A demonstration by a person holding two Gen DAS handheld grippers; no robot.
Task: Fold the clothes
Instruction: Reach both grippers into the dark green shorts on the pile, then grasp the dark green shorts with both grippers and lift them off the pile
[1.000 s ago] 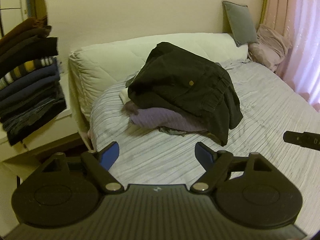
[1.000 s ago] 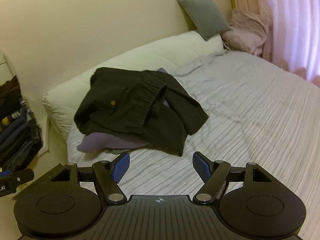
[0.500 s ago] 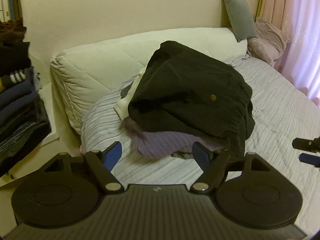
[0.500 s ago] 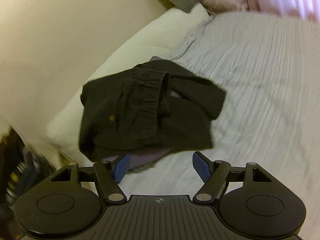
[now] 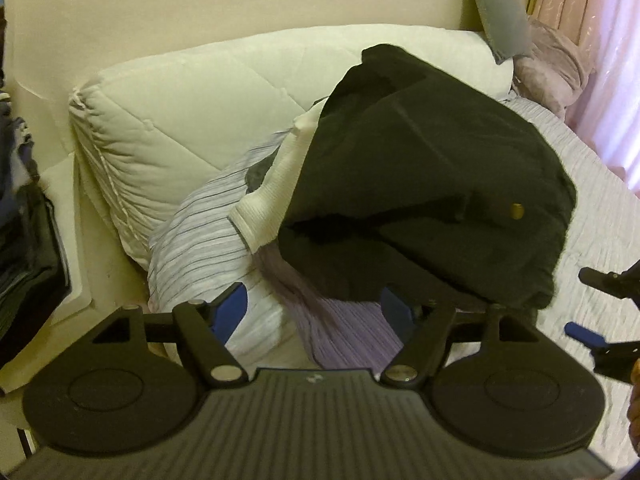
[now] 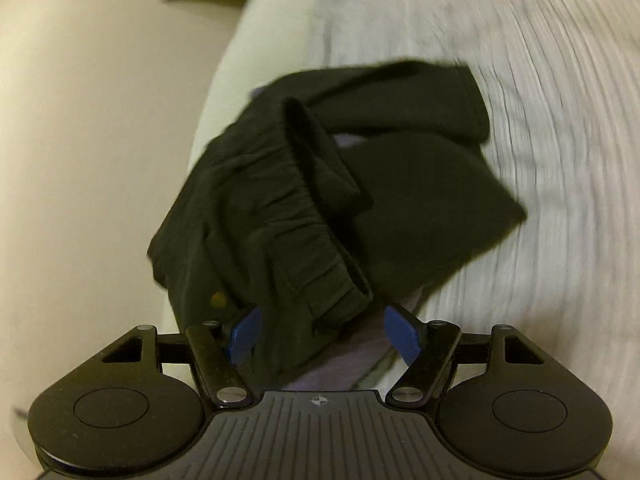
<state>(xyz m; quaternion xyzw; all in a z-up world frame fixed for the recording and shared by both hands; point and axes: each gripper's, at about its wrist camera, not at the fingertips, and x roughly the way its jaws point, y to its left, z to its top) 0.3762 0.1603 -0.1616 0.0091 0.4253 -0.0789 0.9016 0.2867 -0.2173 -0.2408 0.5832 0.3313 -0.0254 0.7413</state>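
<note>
Both hand-held grippers spread wide, nothing pinched, over the clothes pile

Black garment (image 5: 432,184) tops pile on bed (image 5: 600,216); left hand-held gripper (image 5: 314,314) & right hand-held gripper (image 6: 322,334) just in front of it, purple garment (image 5: 344,332) & white knit (image 5: 276,200) under it

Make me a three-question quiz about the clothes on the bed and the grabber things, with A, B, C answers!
1. Where does the black garment lie?
A. on top of the clothes pile
B. on the floor
C. inside a drawer

2. What colour are the pads on the left gripper?
A. red
B. blue
C. green

3. How is the right gripper set?
A. shut on a sock
B. shut on nothing
C. open

Answers:
1 A, it covers the purple garment.
2 B, both pads show blue.
3 C, its pads stand wide apart, gripping nothing.
</note>
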